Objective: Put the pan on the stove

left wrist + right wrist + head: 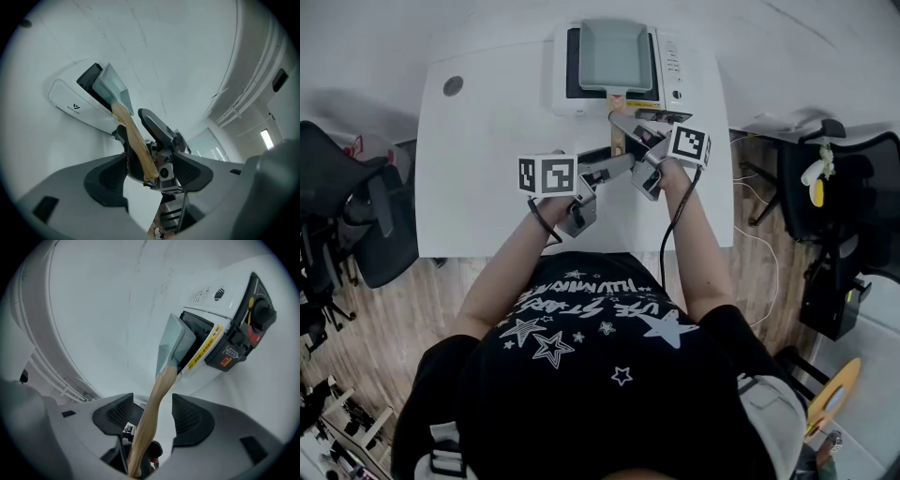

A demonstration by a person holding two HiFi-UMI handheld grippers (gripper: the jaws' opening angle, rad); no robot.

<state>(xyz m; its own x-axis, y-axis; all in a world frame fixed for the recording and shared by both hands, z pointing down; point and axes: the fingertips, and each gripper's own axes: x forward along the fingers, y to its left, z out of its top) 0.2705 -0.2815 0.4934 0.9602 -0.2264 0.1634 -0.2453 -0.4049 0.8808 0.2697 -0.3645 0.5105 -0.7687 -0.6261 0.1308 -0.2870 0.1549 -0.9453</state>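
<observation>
Left gripper (149,176) fingers are spread wide round the wooden handle (136,140), nothing pinched, probably since the pan (614,54) is already parked on the stove (670,66) at the tabletop (487,141)'s far edge, and the right gripper (152,416) fingers are kept just as wide round it.

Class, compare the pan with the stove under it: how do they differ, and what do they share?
The pan is pale grey-green; the stove is white with a black top. The pan has a wooden handle sticking out over the table; the stove has none. The pan rests on the stove; the stove stands on the table. Both are squarish with rounded corners.
</observation>
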